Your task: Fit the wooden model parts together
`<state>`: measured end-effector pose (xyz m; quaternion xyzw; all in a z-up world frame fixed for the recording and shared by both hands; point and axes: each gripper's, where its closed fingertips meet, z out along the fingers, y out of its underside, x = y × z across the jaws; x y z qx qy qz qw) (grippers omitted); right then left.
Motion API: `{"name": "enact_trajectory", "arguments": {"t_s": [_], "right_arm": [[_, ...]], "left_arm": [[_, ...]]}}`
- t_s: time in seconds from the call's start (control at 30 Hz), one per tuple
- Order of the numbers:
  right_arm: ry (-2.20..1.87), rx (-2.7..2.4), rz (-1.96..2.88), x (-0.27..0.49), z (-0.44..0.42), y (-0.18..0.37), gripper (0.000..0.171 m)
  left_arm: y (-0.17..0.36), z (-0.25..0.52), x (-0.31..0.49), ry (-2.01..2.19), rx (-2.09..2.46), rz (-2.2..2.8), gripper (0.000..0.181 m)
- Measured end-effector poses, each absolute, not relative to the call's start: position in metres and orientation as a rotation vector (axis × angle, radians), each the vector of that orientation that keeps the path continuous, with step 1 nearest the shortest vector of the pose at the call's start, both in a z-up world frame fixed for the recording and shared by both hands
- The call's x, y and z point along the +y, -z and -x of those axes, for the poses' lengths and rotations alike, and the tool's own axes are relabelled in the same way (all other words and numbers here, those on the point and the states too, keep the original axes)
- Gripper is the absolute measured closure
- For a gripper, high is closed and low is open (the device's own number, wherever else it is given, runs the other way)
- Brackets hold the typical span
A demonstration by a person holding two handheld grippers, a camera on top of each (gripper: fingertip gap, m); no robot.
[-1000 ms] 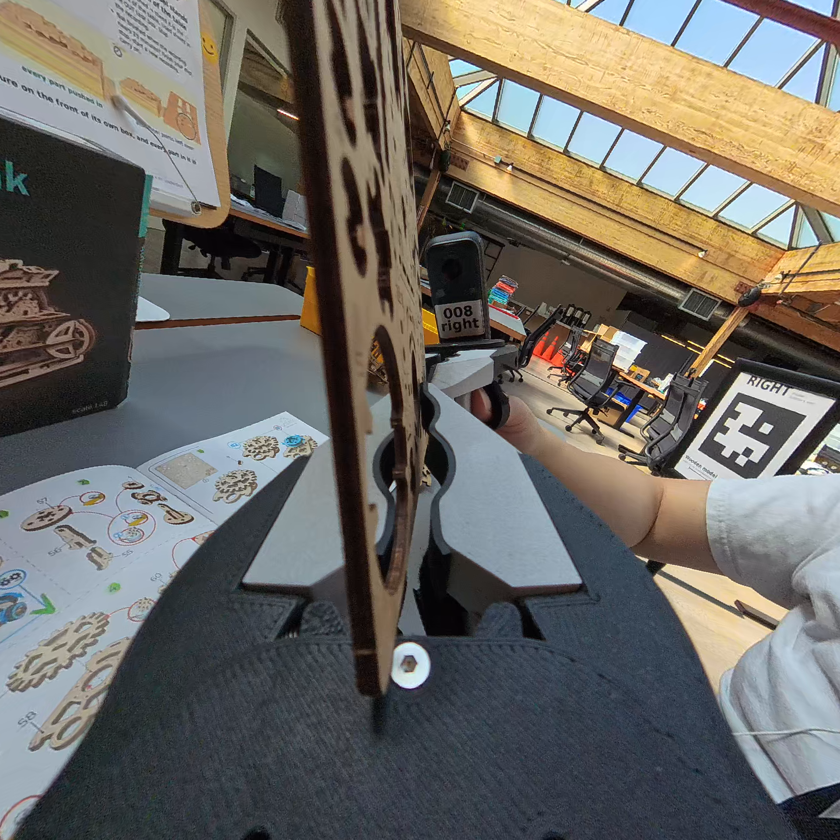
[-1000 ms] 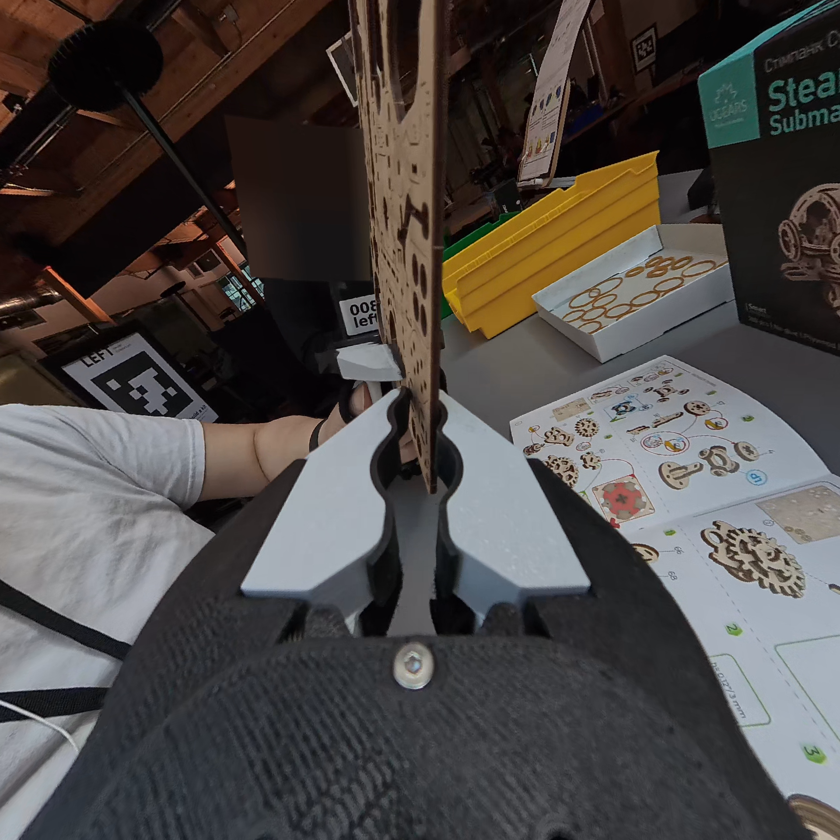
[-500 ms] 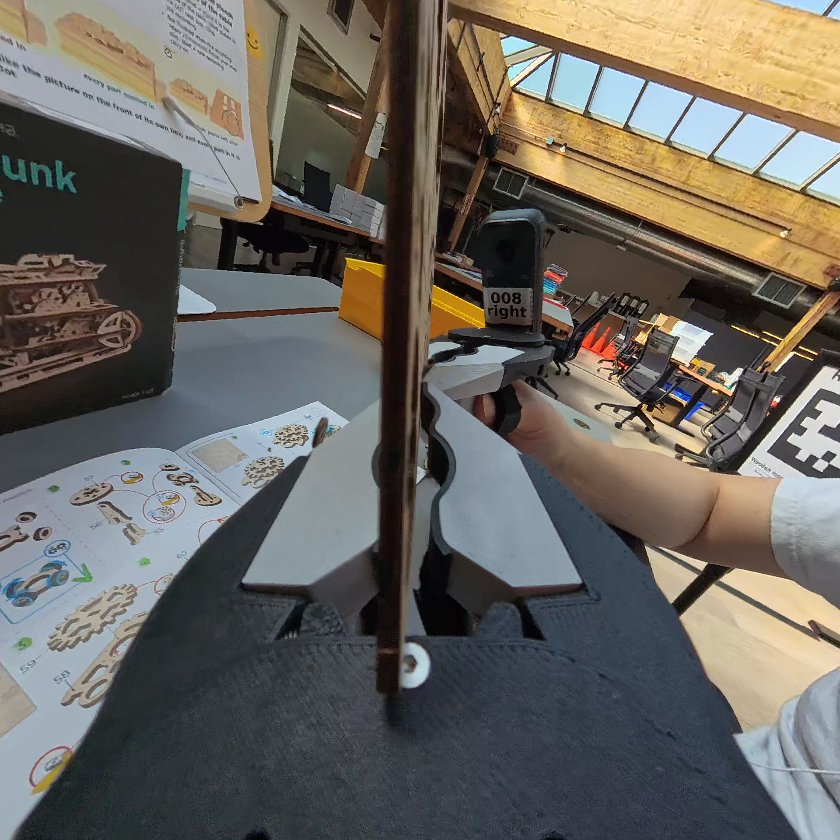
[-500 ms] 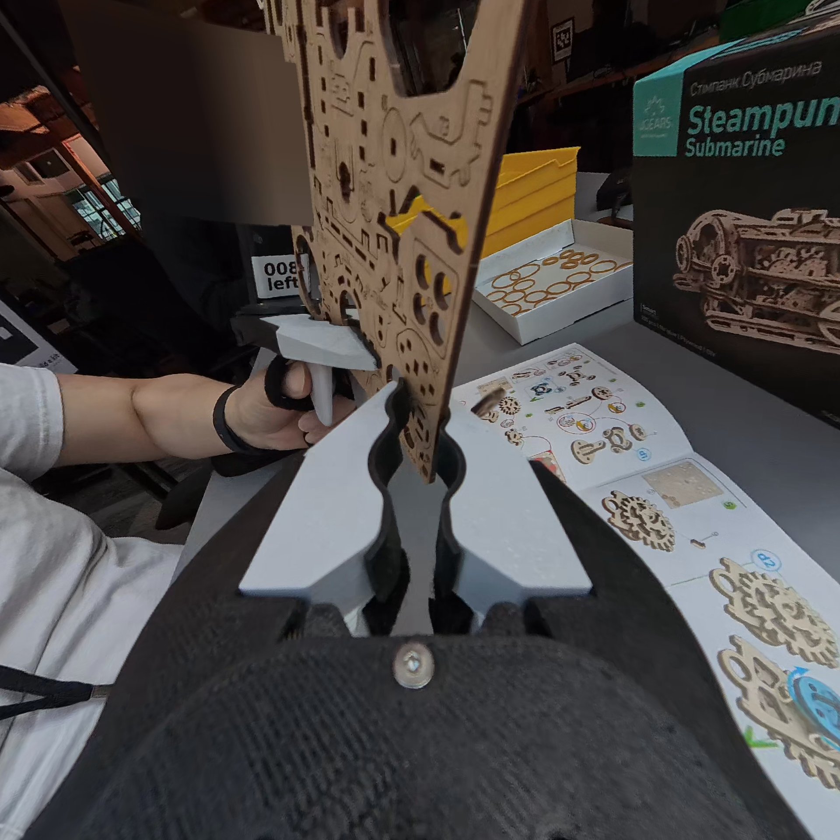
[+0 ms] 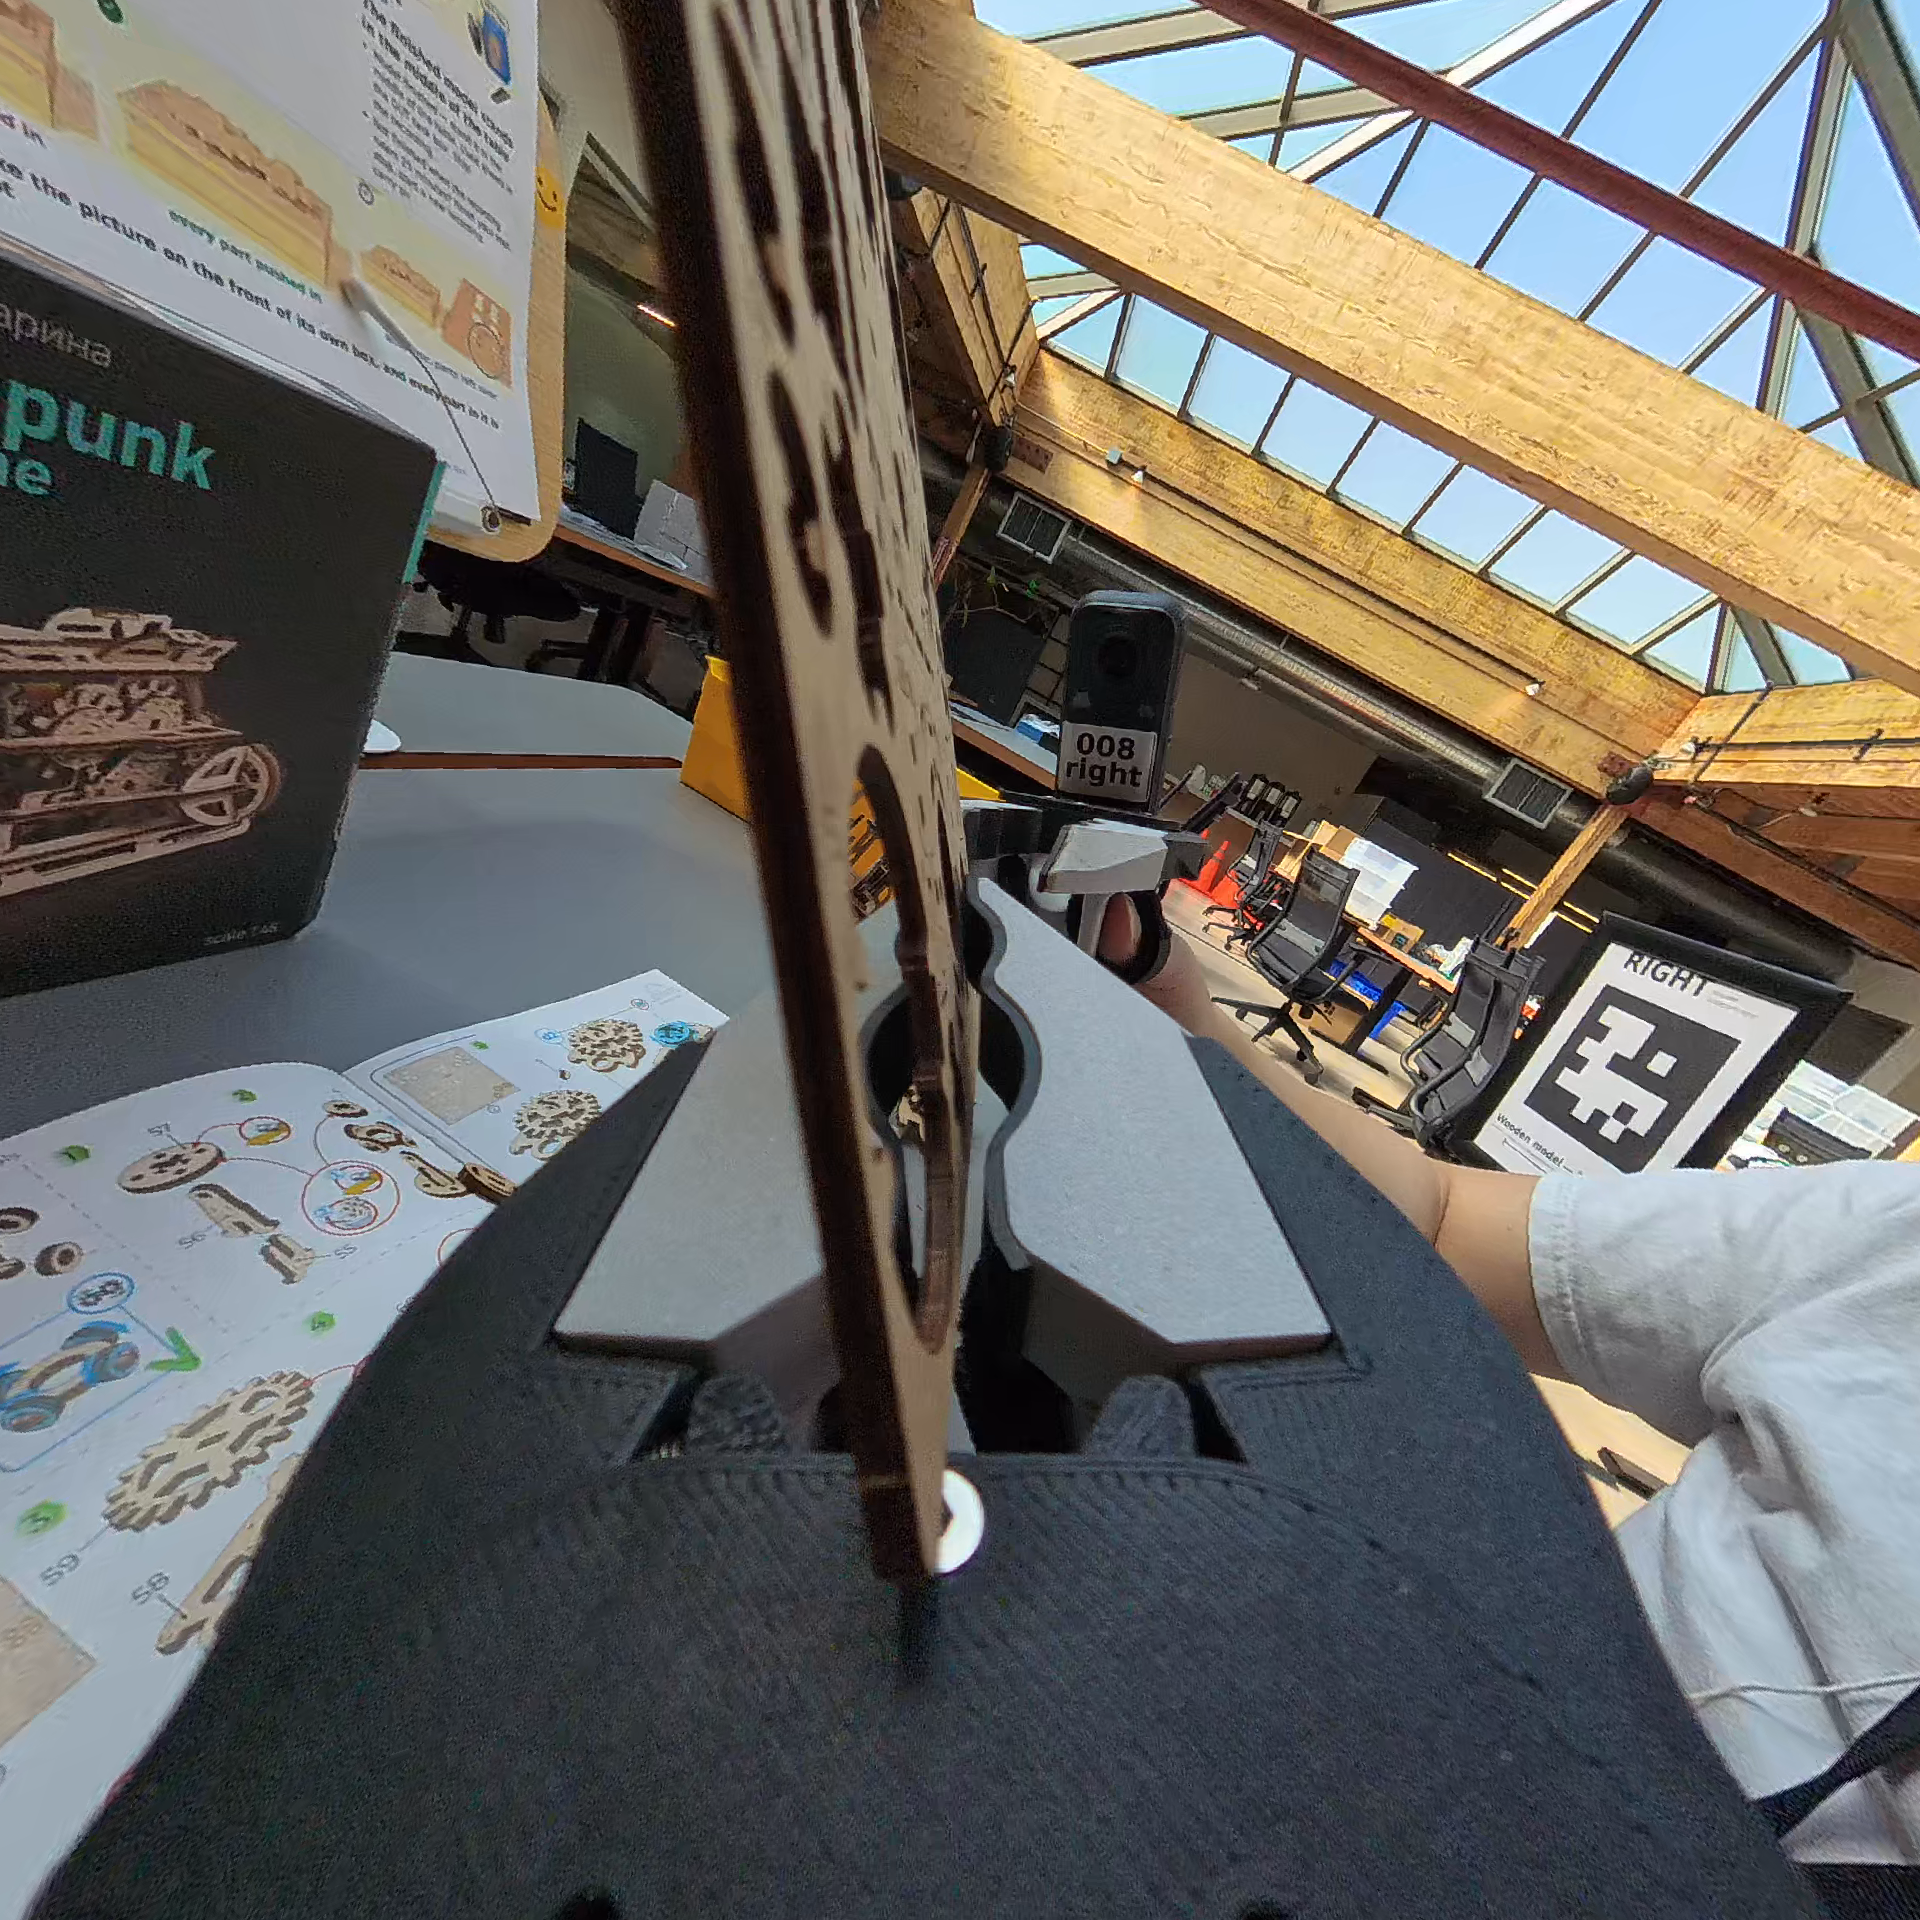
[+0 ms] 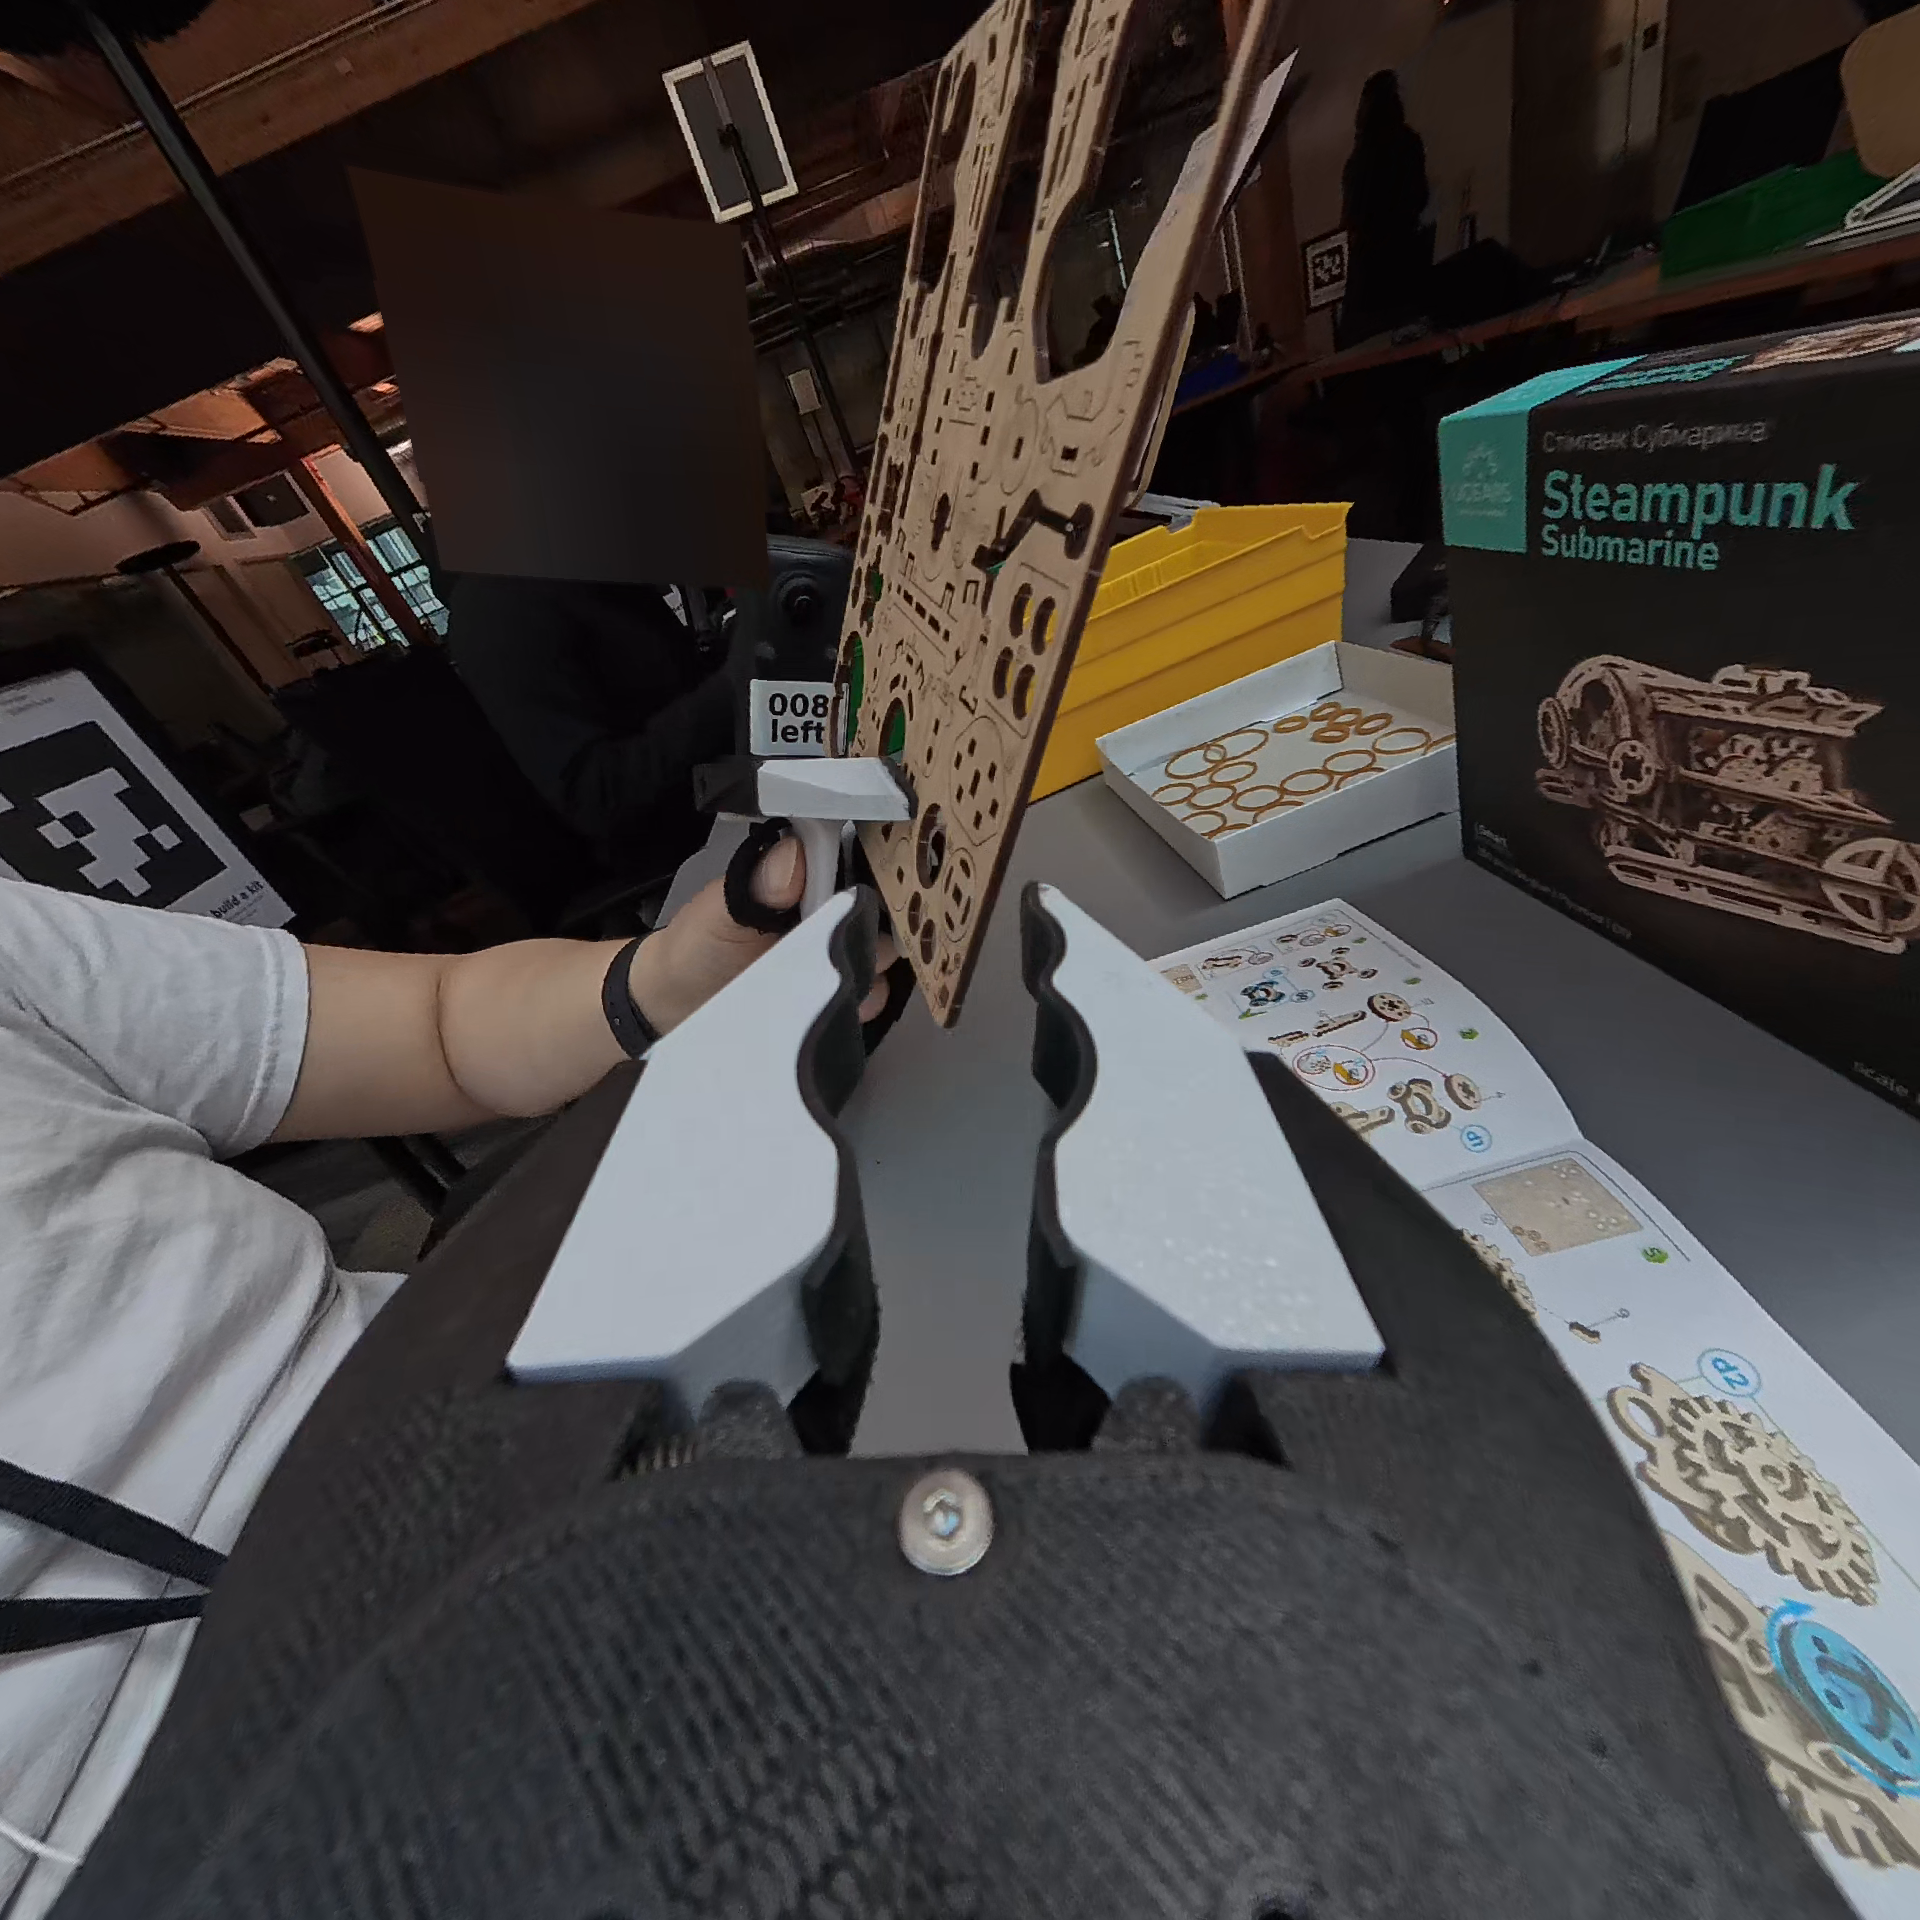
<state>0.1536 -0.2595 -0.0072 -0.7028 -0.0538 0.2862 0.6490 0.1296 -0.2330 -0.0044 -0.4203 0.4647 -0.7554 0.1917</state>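
Observation:
A laser-cut wooden parts sheet (image 5: 821, 520) stands nearly upright, held above the grey table. My left gripper (image 5: 940, 925) is shut on its lower edge, with the sheet running back between the fingers. In the right wrist view the sheet (image 6: 997, 520) leans to the right, and the left gripper (image 6: 831, 790) clamps its left edge. My right gripper (image 6: 948, 904) is open. Its fingers stand apart on either side of the sheet's bottom corner without touching it. The right gripper also shows farther off in the left wrist view (image 5: 1101, 857), behind the sheet.
An open instruction booklet (image 6: 1455, 1143) lies on the table (image 6: 935, 1195) below the grippers. A dark model box (image 6: 1683, 675) stands behind it. A white tray of wooden rings (image 6: 1278, 769) and a yellow bin (image 6: 1195, 613) sit farther back. The person's forearm (image 6: 468, 1029) reaches in from the left. There is about 5 cm between the tips of the two grippers.
My right gripper has opened and let go of the sheet's bottom corner. The left gripper keeps its hold, and the sheet has turned and tilted.

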Motion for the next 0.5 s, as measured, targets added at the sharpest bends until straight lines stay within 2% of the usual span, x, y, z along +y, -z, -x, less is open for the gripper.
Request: {"name": "enact_trajectory", "arguments": {"t_s": [0.07,0.3,0.37,0.5], "right_arm": [[-0.690,-0.116,1.594,-0.264,-0.158,0.007,0.152],[-0.777,-0.074,1.629,-0.260,-0.155,0.016,0.149],[-0.786,-0.092,1.657,-0.259,-0.148,0.020,0.159],[-0.813,-0.081,1.655,-0.260,-0.146,0.020,0.168]], "left_arm": [[0.006,-0.130,-0.231,2.137,1.309,1.194,0.181],[0.012,-0.132,-0.240,2.131,1.364,1.202,0.181],[0.013,-0.132,-0.244,2.126,1.380,1.198,0.181],[0.010,-0.130,-0.246,2.149,1.375,1.167,0.181]]}}
